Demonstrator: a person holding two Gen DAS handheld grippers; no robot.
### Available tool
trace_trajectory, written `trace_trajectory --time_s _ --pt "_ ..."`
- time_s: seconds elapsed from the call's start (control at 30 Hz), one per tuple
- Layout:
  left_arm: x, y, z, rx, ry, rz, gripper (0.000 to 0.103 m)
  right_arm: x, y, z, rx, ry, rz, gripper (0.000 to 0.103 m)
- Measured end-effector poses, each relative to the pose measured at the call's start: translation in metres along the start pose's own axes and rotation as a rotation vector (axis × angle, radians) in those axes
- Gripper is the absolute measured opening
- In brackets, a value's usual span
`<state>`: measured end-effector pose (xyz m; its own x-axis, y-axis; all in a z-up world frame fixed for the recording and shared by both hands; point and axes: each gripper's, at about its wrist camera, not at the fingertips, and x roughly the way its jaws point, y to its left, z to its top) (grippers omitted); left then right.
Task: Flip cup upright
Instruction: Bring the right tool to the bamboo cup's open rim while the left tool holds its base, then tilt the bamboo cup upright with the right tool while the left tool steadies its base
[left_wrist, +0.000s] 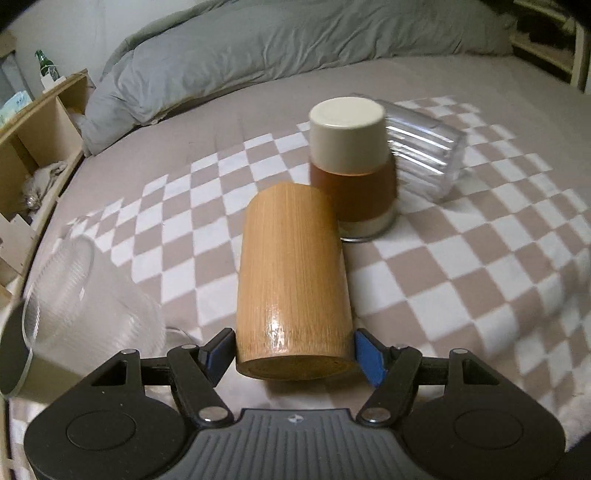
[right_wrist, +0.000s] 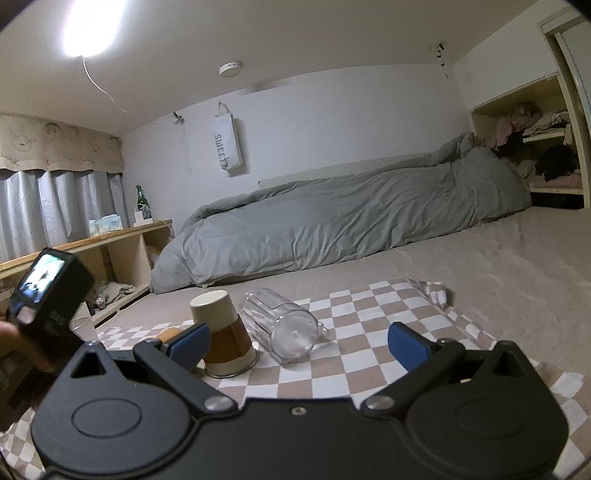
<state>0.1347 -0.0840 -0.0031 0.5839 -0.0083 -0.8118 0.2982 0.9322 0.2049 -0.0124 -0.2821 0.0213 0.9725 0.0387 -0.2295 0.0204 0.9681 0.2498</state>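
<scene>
A wooden cup (left_wrist: 293, 284) lies on its side on the checkered cloth (left_wrist: 461, 273), its base toward me. My left gripper (left_wrist: 293, 350) is shut on the wooden cup near its base, with a blue pad on each side. Behind it a cream and brown cup (left_wrist: 351, 170) stands upside down, also in the right wrist view (right_wrist: 223, 334). A clear ribbed glass (left_wrist: 424, 147) lies on its side beside it, also in the right wrist view (right_wrist: 282, 325). My right gripper (right_wrist: 297, 341) is open and empty, low over the cloth.
A frosted ribbed glass (left_wrist: 77, 299) sits at the near left. A grey duvet (right_wrist: 351, 221) lies along the back of the bed. A wooden shelf (left_wrist: 37, 125) with a green bottle (right_wrist: 140, 199) stands at the left. The left gripper's camera (right_wrist: 48, 299) shows at the left.
</scene>
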Motion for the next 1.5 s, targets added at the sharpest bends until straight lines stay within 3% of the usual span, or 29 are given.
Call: trace_trajectory --time_s 0.13,0.2,0.33,0.47,0.57,0.8,1.0,1.1,1.2,1.3,1.5 --pt "-0.005 -0.005 -0.020 0.007 -0.094 -0.018 0.070 0.005 -0.001 0.000 0.027 0.024 0.017 0.103" --pt "-0.004 -0.001 -0.026 -0.012 -0.139 -0.032 0.070 0.013 -0.005 -0.001 0.102 0.061 0.066 0.103" --pt "-0.002 0.008 -0.039 -0.062 -0.219 -0.074 0.070 0.044 -0.012 0.000 0.290 0.166 0.138 0.103" --pt "0.001 0.010 -0.051 -0.072 -0.294 -0.091 0.070 0.084 0.002 0.005 0.327 0.265 0.215 0.103" --pt "0.002 0.008 -0.060 -0.070 -0.345 -0.092 0.070 0.125 0.021 0.005 0.313 0.404 0.272 0.103" --pt "0.003 0.002 -0.076 -0.005 -0.435 -0.074 0.070 0.200 0.053 -0.003 0.429 0.615 0.311 0.103" --pt "0.004 -0.002 -0.086 0.056 -0.483 -0.050 0.070 0.236 0.068 -0.015 0.518 0.730 0.268 0.101" --pt "0.004 -0.001 -0.090 0.057 -0.494 -0.058 0.070 0.243 0.073 -0.022 0.517 0.735 0.286 0.093" --pt "0.002 -0.001 -0.094 0.055 -0.509 -0.071 0.070 0.242 0.070 -0.022 0.511 0.723 0.314 0.074" --pt "0.002 0.000 -0.097 0.053 -0.537 -0.069 0.070 0.234 0.068 -0.015 0.493 0.700 0.330 0.074" --pt "0.012 0.010 -0.094 -0.019 -0.564 -0.076 0.070 0.197 0.095 0.017 0.223 0.501 0.376 0.072"
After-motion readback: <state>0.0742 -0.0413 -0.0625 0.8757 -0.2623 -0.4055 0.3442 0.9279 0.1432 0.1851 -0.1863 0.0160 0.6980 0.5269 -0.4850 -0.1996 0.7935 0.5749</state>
